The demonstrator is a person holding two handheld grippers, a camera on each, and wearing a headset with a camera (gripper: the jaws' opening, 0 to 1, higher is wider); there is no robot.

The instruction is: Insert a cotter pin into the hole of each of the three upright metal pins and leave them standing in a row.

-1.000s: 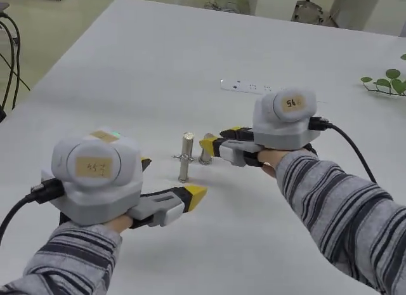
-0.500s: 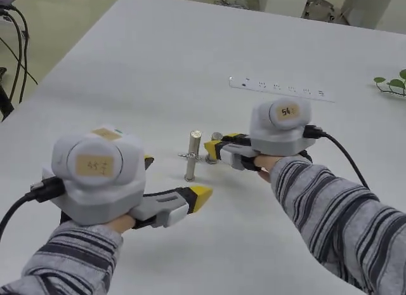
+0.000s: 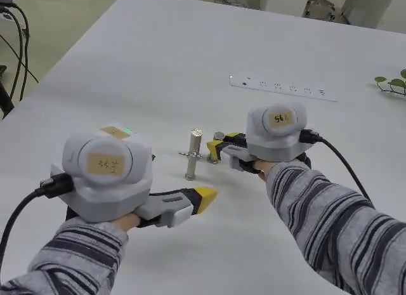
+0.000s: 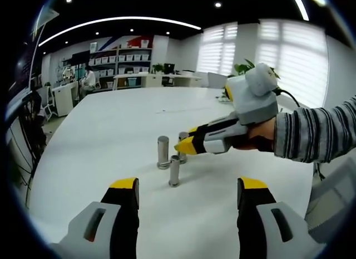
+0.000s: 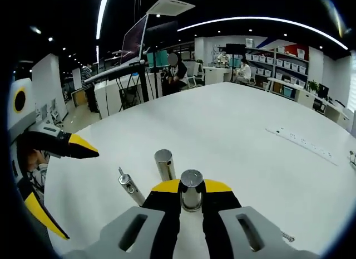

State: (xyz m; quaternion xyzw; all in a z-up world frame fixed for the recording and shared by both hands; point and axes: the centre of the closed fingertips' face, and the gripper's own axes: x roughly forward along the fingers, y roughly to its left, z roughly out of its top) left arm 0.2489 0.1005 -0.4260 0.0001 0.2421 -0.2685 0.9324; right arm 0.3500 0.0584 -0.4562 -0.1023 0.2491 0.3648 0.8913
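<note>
In the left gripper view, three metal pins stand upright and close together on the white table (image 4: 94, 136): one pin (image 4: 162, 152), a nearer pin (image 4: 174, 170) and a third pin (image 4: 182, 140) partly hidden behind the yellow tips of the right gripper (image 4: 183, 146). The left gripper (image 4: 186, 186) has its two jaws spread wide with nothing between them, well short of the pins. Shelves of storage boxes (image 4: 119, 61) line the far wall, and their contents are too small to tell. In the right gripper view the count is three again. The jaws are pressed against both sides of the third pin (image 5: 191, 195), a shiny cylinder with a flat round top. One pin (image 5: 164, 163) stands just behind it, and the nearer pin (image 5: 129, 187) is off to the left, leaning in this view, with a thin cotter pin (image 5: 120, 171) sticking out near its top. A single power strip (image 5: 300, 139) lies farther along the table. In the head view two pins can be made out: the nearer pin (image 3: 193, 154), with the cotter pin (image 3: 185, 155) crossing it, and the top of the third pin (image 3: 219, 136) at the right gripper's tips. The power strip (image 3: 282, 89) lies beyond, and a few plant leaves (image 3: 390, 82) show at the right edge.
</note>
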